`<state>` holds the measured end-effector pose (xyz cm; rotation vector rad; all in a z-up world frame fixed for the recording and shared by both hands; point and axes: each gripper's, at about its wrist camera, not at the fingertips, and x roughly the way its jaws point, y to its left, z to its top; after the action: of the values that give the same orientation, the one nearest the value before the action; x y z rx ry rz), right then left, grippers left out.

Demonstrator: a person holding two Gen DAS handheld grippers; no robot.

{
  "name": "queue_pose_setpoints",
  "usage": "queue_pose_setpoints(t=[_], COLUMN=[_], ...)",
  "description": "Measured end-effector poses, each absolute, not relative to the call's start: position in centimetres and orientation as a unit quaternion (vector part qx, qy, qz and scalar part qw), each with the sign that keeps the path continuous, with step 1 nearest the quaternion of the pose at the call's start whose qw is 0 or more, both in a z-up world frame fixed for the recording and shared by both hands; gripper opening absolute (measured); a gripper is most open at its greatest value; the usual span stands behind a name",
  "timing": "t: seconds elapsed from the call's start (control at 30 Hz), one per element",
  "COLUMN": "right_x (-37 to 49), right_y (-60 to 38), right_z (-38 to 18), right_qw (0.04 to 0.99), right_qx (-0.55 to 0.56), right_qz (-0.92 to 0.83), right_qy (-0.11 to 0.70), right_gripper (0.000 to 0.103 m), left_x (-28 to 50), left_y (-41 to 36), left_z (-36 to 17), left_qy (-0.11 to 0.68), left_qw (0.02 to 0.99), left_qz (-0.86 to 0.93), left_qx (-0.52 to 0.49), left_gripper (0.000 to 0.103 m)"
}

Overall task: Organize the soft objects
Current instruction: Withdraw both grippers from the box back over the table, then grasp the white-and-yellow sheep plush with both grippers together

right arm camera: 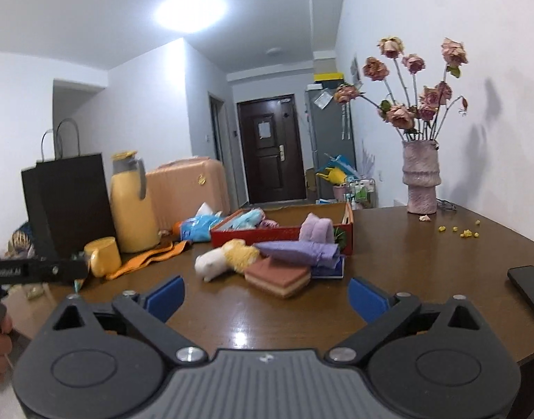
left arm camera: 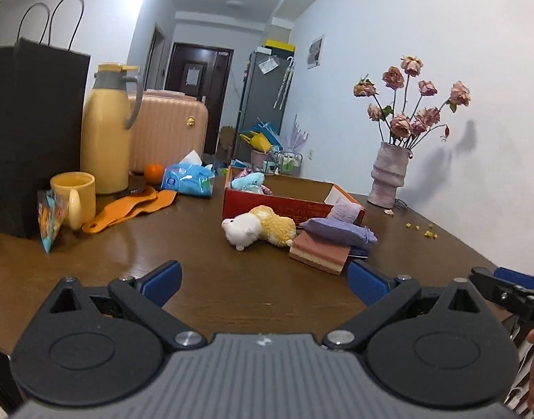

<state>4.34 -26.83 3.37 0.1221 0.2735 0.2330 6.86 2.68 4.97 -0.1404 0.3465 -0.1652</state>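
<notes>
View from my two wrist cameras over the brown bench (left arm camera: 162, 244). My left gripper (left arm camera: 263, 279) has its jaws wide, with nothing between the blue pads (left arm camera: 164, 277); only bare wood lies in the gap. My right gripper (right arm camera: 265, 295) likewise stands with jaws wide and empty, and its fingers show at the right edge of the left view.

Ahead of both grippers, near mid-bench, lies a plush toy (left arm camera: 258, 228), white head and yellow woolly body, on its side. Just beside it on the right is a layered pink-and-cream sponge (left arm camera: 319, 253), and a purple cloth (left arm camera: 338, 232) rests partly on top of the sponge. A second, paler purple roll (right arm camera: 314, 227) leans on the near wall of the red box (left arm camera: 267, 207) behind them. Inside the box, at its far left end, I see a light-blue soft toy (left arm camera: 247, 181).

To the left stand a black bag (left arm camera: 33, 132), a yellow flask (left arm camera: 106, 129), a yellow mug (left arm camera: 73, 197), an orange (left arm camera: 153, 173) and a blue tissue pack (left arm camera: 188, 178). A vase (left arm camera: 389, 178) of dried roses stands at the far right, and a dark phone (right arm camera: 528, 289) lies at the bench's right edge.
</notes>
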Motion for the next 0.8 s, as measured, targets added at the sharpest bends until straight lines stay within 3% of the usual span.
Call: queue_pose_setpoints(t=[0.47,0.8], right_x=[9.0,17.3], right_y=[-27.3,-29.3], right_z=[1.1,0.7], right_qw=[0.978,0.971], right_qx=[0.066,0.078], right_qz=[0.092,0.085], right_qy=[0.178,0.211], right_gripper=[0.095,0.087], left_x=[12.4,21.5], left_y=[1.4,-2.1], left_z=[2.9,2.9], left_qy=[0.221,0.246], left_qw=[0.971,0.963], left_qz=[-0.081,-0.104], left_qx=[-0.046,-0.023], left_gripper=[0.103,0.103])
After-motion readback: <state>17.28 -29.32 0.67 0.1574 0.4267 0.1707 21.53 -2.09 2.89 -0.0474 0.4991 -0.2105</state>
